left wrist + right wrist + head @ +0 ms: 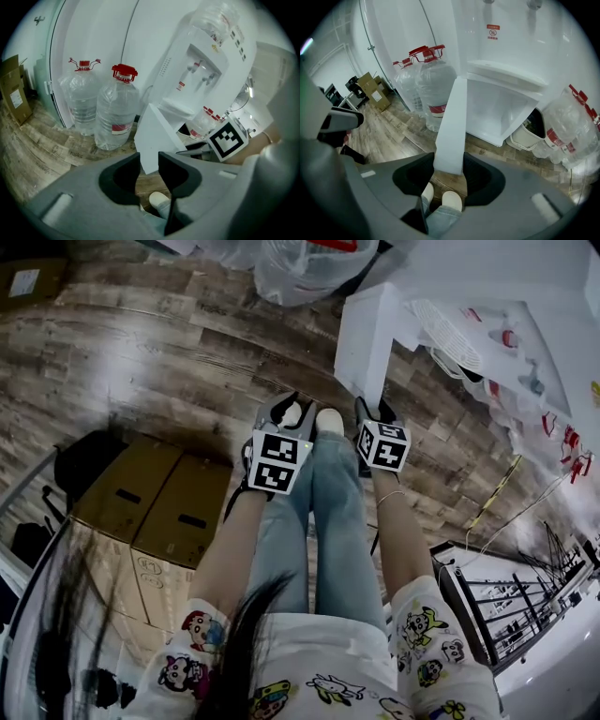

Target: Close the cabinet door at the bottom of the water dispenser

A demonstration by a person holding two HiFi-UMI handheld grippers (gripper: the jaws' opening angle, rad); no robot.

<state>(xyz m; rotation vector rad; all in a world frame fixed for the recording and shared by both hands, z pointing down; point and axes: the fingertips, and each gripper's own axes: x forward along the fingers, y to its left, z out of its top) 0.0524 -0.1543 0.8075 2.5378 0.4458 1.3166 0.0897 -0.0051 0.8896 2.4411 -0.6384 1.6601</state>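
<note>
One water dispenser (201, 61) ahead, its bottom cabinet door (452, 122) swung wide open, upright free edge pointing back at the person. Nearer, right tongs (449, 165), seemingly clamped across that edge; left tongs (149, 166) apart, empty, just left of it.

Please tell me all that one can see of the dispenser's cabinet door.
The cabinet door is a plain white flat panel, smooth-looking. It stands open, swung out from the bottom of the water dispenser. Its free edge sits between the jaws of the right gripper; whether they press it is unclear.
</note>
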